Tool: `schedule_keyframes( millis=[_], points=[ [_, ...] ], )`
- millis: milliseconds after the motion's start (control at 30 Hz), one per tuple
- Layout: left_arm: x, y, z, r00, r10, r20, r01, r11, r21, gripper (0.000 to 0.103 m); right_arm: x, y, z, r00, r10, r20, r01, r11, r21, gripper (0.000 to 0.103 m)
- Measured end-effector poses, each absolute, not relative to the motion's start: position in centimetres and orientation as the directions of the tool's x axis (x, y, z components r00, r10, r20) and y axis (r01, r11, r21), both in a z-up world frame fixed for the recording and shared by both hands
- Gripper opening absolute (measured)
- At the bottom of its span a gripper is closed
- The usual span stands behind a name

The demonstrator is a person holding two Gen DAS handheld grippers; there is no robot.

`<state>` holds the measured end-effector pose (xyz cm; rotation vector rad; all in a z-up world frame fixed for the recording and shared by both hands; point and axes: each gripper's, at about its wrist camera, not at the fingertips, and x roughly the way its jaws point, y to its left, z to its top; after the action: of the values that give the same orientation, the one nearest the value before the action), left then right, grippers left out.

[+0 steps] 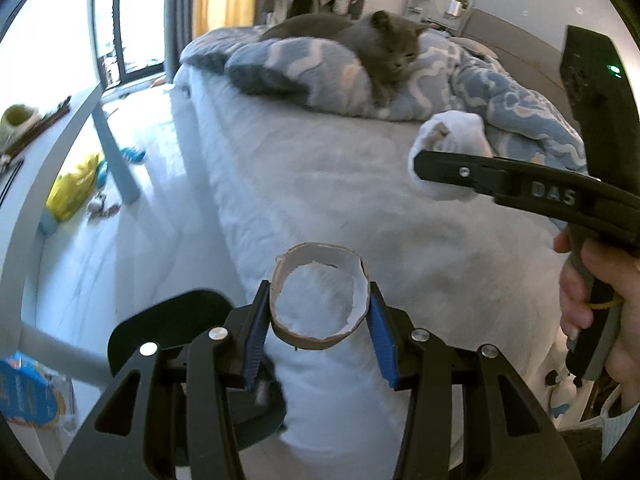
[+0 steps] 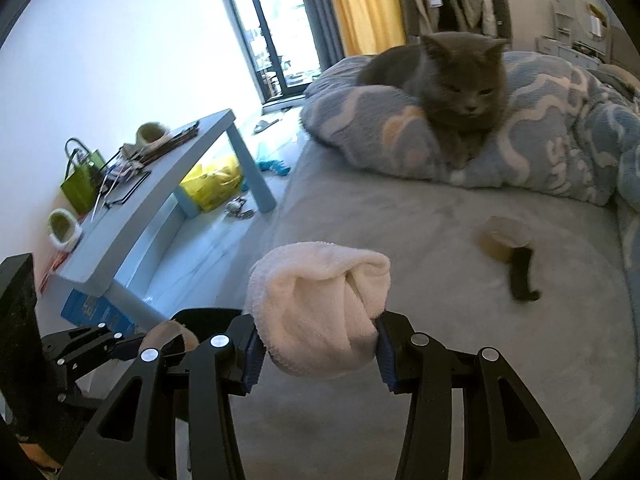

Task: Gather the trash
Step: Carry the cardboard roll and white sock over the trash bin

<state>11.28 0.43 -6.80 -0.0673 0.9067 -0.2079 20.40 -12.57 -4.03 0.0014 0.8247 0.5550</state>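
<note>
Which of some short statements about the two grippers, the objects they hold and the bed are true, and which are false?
1. The left gripper is shut on the brown cardboard tube. True.
2. The right gripper is empty. False: it is shut on the white rolled cloth.
3. The grey cat lies on the blue patterned blanket. True.
4. The cat lies on the floor. False: it is on the bed.
5. A yellow plastic bag lies on the floor under the light blue table. True.

A grey cat [image 2: 452, 80] lies on a blue patterned duvet [image 2: 540, 136] beside a low table [image 2: 160, 196].
</note>
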Motion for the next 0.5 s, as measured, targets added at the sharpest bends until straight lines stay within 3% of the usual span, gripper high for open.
schedule_keyframes(
  millis=[500],
  points=[
    [10.2,7.1,-11.6,0.472,-0.145,-0.870,0.055,0.989,-0.135,0.049,18.4,-5.4,-5.5,0.467,0.506,-0.725,-0.545,0.811,0.214,0.047]
  ],
)
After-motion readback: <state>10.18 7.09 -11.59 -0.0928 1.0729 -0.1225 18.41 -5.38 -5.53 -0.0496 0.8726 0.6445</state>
